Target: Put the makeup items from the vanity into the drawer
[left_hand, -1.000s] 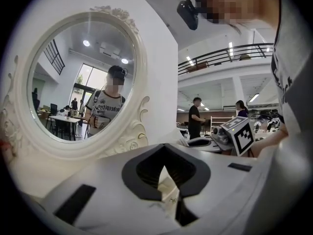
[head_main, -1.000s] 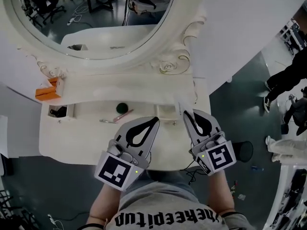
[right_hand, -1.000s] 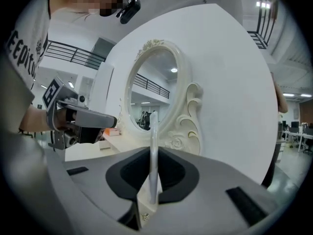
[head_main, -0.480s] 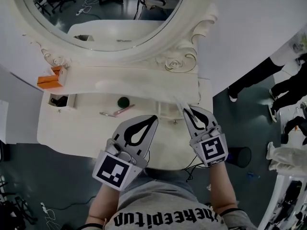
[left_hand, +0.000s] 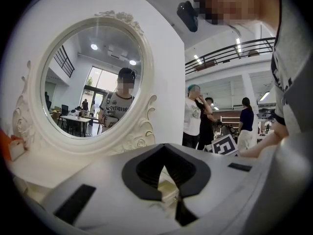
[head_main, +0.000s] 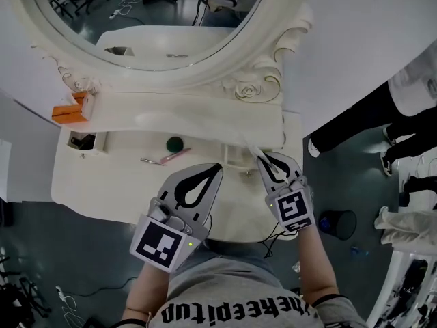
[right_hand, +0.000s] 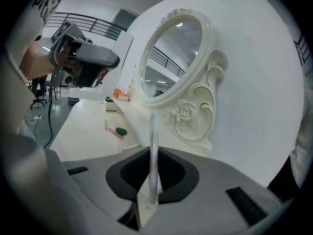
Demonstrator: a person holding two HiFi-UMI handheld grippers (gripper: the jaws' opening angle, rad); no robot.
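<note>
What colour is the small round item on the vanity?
Round item: dark green, clearest in the head view.

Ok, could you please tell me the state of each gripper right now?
Left gripper: closed, empty.
Right gripper: closed on a slim clear stick.

A white-framed oval mirror [head_main: 150, 26] rises from the desk's [head_main: 116, 190] back edge, with an orange box [head_main: 68, 113] at the back-left corner. Bystanders [head_main: 362, 118] stand beyond the right edge, near a black bin [head_main: 336, 222].
</note>
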